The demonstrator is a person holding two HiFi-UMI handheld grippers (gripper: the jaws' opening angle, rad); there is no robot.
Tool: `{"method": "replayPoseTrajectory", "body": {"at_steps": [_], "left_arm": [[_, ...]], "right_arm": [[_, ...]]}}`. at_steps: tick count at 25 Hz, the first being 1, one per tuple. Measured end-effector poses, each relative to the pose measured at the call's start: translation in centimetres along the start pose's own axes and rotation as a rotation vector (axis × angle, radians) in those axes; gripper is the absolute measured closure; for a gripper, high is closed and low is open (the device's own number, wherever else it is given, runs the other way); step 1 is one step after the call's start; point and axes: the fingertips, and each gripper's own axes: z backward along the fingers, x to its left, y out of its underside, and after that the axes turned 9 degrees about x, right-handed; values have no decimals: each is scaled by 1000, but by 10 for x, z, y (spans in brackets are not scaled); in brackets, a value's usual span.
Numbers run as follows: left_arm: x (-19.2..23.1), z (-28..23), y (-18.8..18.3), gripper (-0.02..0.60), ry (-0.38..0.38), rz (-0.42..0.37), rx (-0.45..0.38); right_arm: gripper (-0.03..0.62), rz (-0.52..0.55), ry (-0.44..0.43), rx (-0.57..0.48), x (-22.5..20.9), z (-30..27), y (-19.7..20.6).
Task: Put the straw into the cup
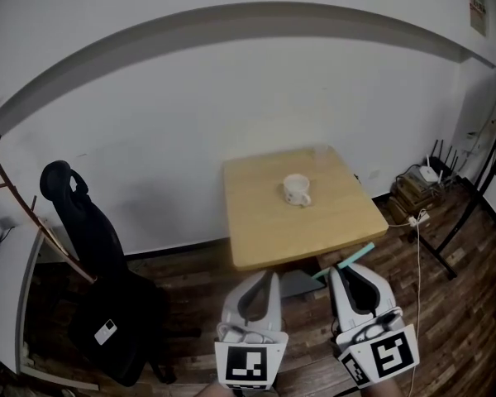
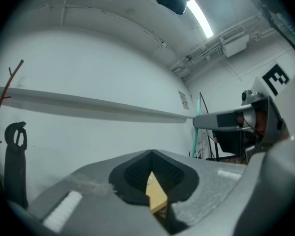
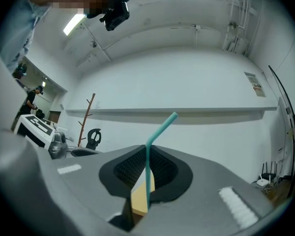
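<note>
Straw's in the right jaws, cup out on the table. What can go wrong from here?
1. The right gripper jaws pinch the straw low, leaving its bent end free; it may pivot or slip against the rim.
2. The mug stands unheld on the table, and the left gripper is shut and empty, so a missed poke could shove it.

A wooden surface (image 1: 269, 230) stands by the white wall (image 1: 190, 114); a black chair (image 1: 99, 288) sits at its eight o'clock. A white router (image 1: 429, 173) lies at three o'clock.
</note>
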Motion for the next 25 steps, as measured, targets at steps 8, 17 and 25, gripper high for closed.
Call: {"method": "replayPoseTrajectory", "body": {"at_steps": [8, 17, 25], "left_arm": [[37, -81, -14, 563, 34, -3, -31], [64, -134, -48, 563, 68, -10, -107], [63, -169, -39, 563, 91, 46, -102]], "right_arm": [[563, 1, 25, -6, -35, -78, -3], [563, 49, 60, -56, -55, -127, -33], [563, 53, 75, -37, -82, -150, -24]]}}
